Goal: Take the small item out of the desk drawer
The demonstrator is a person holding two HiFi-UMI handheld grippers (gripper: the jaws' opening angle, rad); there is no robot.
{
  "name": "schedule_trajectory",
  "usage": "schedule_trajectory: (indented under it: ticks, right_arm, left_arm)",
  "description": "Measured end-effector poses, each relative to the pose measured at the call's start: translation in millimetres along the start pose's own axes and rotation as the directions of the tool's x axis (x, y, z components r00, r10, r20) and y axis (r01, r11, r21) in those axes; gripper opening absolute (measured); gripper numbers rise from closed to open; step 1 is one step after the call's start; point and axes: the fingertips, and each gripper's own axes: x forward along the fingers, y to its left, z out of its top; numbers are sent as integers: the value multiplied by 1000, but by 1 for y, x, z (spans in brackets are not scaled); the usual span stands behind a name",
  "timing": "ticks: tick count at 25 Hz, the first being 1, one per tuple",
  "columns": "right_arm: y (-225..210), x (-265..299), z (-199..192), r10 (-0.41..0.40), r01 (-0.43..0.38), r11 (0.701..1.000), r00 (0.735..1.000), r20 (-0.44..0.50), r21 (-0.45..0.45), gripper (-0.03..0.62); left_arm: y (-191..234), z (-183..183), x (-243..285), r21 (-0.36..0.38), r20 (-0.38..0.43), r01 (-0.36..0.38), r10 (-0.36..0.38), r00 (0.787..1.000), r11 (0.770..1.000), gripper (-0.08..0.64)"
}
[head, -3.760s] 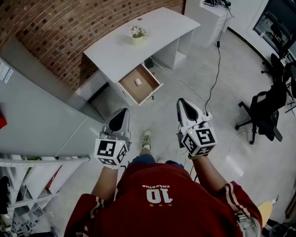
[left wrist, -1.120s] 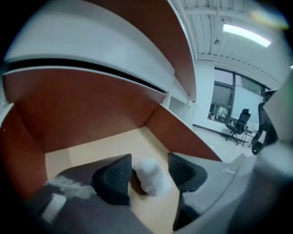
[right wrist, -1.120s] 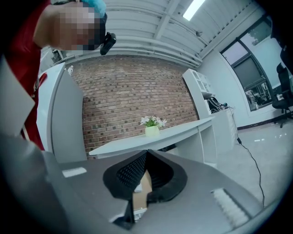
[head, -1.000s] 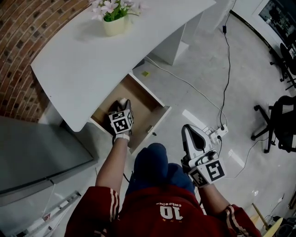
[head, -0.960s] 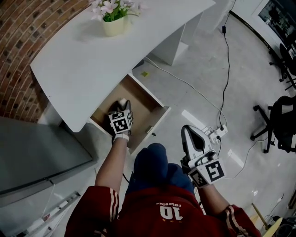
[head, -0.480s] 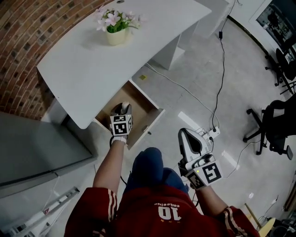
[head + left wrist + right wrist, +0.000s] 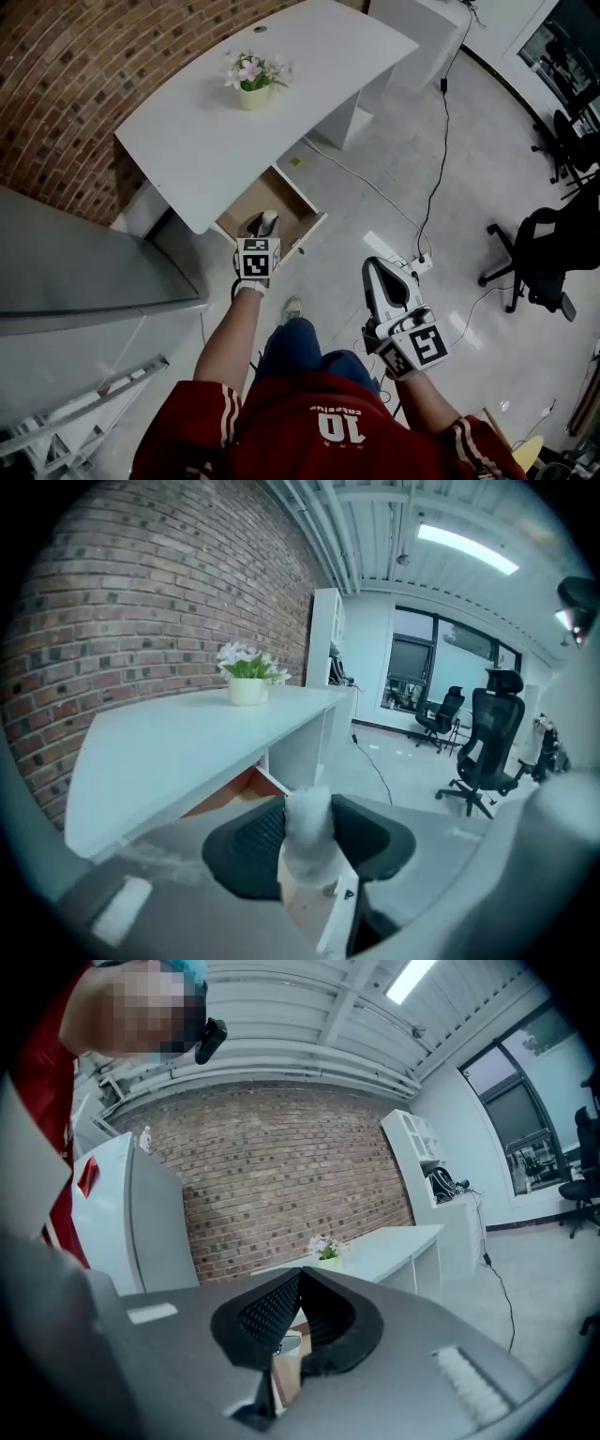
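Observation:
The white desk (image 7: 272,56) stands against the brick wall with its wooden drawer (image 7: 286,199) pulled open. My left gripper (image 7: 264,225) hangs just above the drawer's front half, shut on a small fluffy white item (image 7: 269,220). In the left gripper view the white item (image 7: 307,819) is pinched between the two dark pads, with the open drawer (image 7: 234,794) below it and the desk (image 7: 187,742) beyond. My right gripper (image 7: 373,268) is held low at my right side over the floor. Its jaws (image 7: 300,1279) meet with nothing between them.
A flower pot (image 7: 251,80) sits on the desk. A grey cabinet (image 7: 75,272) is at the left. A power strip (image 7: 417,264) with a cable lies on the floor near the right gripper. Office chairs (image 7: 544,244) stand at the right, and a white cabinet (image 7: 422,19) behind the desk.
The left gripper closed on the white item in the drawer and has risen with it. The head view has pulled back from the desk. The right gripper stays at my side.

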Motion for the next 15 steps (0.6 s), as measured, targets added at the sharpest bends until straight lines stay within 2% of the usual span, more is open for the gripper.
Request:
schedule_trajectory:
  ticks: [6,15]
  right_arm:
    - [43,-67,65,25,-24,999,999,45,-23,2]
    - [51,-171,96,-28,34,998,992,127,-45,0]
  left_arm:
    - [-42,39,-92,28,43,6,-8,999,1000,164]
    - [-110,75,-217,81,179,37,-51,983,996,164]
